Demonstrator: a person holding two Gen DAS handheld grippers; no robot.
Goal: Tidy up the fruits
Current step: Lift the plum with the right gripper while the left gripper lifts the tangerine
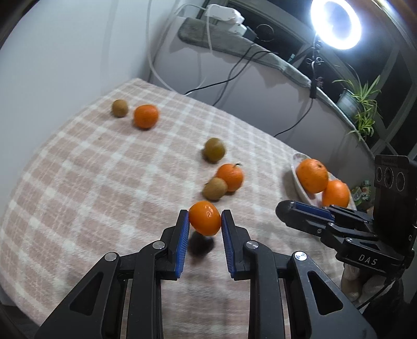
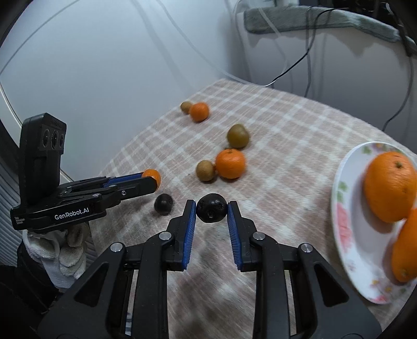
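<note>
My left gripper [image 1: 204, 216] is shut on a small orange mandarin [image 1: 204, 220], which hangs just above its shadow on the checked cloth [image 1: 91, 169]. My right gripper [image 2: 211, 207] is shut on a dark, almost black round fruit [image 2: 211, 208], held a little above the cloth. From the right wrist view the left gripper [image 2: 153, 180] shows at the left with the mandarin [image 2: 154, 175] at its tips. A white flowered plate [image 2: 338, 198] at the right carries two big oranges [image 2: 389, 186] [image 2: 406, 253].
A second dark fruit [image 2: 163, 204] lies on the cloth between the grippers. Further back lie three kiwis [image 1: 120, 108] [image 1: 214, 150] [image 1: 215, 188] and two mandarins [image 1: 146, 116] [image 1: 230, 177]. Cables, a ring light [image 1: 336, 23] and a potted plant [image 1: 362, 104] stand behind the table.
</note>
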